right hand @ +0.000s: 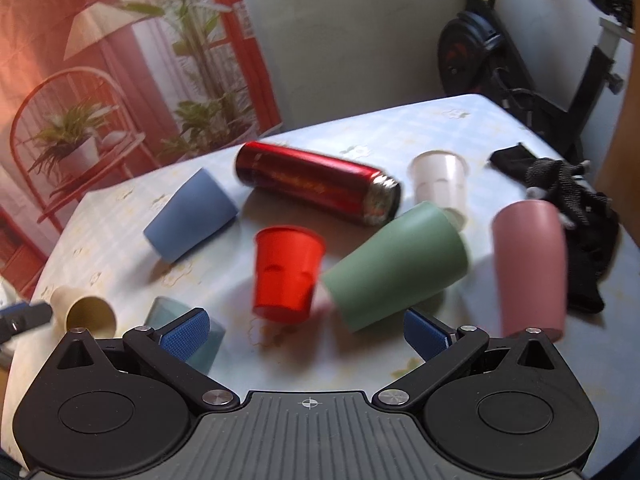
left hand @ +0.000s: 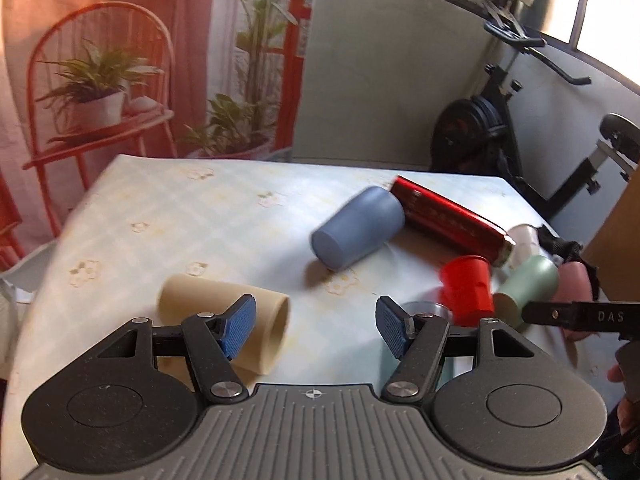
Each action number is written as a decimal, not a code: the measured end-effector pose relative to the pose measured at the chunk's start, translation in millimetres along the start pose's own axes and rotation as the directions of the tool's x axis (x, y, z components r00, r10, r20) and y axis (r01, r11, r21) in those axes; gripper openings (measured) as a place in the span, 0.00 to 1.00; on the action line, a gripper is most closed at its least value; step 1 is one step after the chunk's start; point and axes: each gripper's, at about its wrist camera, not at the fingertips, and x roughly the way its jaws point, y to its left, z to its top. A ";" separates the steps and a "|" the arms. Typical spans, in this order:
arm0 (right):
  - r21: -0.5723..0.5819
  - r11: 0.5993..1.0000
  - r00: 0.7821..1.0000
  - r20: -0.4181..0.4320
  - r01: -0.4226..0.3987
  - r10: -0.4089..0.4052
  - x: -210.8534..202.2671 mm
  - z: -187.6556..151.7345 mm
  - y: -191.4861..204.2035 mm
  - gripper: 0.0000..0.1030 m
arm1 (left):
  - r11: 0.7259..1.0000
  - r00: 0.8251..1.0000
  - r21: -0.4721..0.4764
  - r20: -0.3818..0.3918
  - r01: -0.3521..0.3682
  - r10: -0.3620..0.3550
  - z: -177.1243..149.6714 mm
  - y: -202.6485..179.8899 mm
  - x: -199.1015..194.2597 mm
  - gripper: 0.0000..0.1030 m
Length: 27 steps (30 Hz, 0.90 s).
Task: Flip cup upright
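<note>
Which cup is the task's is not certain; the beige cup (left hand: 224, 316) lies on its side at lower left of the left view, mouth toward the lower right, just ahead of the left gripper (left hand: 316, 326). Its jaws stand wide open and hold nothing, one pad (left hand: 239, 326) overlapping the cup in the picture; contact cannot be told. The right gripper (right hand: 306, 334) is likewise spread wide and empty, low centre of its view, facing a red cup (right hand: 286, 274) and a green cup (right hand: 394, 266).

The beige cup looks light, stiff and matte, likely to roll if nudged; a hold across the wall near the mouth seems best.

The right view alone shows the pink cup (right hand: 530, 272) in full, a white cup (right hand: 440, 182), a teal cup (right hand: 208, 344) and black cloth (right hand: 576, 216) on the counter (right hand: 400, 128); the left view shows the beige cup's full length
</note>
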 end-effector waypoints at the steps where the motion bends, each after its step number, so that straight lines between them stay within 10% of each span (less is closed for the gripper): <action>1: -0.010 1.000 1.000 -0.016 -0.012 0.012 4.5 -0.4 7.8 1.00 | 1.000 1.000 -0.006 0.009 -0.028 0.028 1.0 6.8 -3.5 0.67; 11: -0.070 0.993 0.987 -0.135 -0.095 0.085 43.7 1.2 68.8 0.99 | 0.978 0.981 -0.100 0.048 -0.182 0.187 7.9 66.0 -28.0 0.67; 27: 0.029 0.994 0.952 -0.286 -0.102 0.106 89.9 0.6 72.7 0.86 | 0.980 0.987 -0.125 0.036 -0.154 0.159 -11.2 73.4 -30.7 0.67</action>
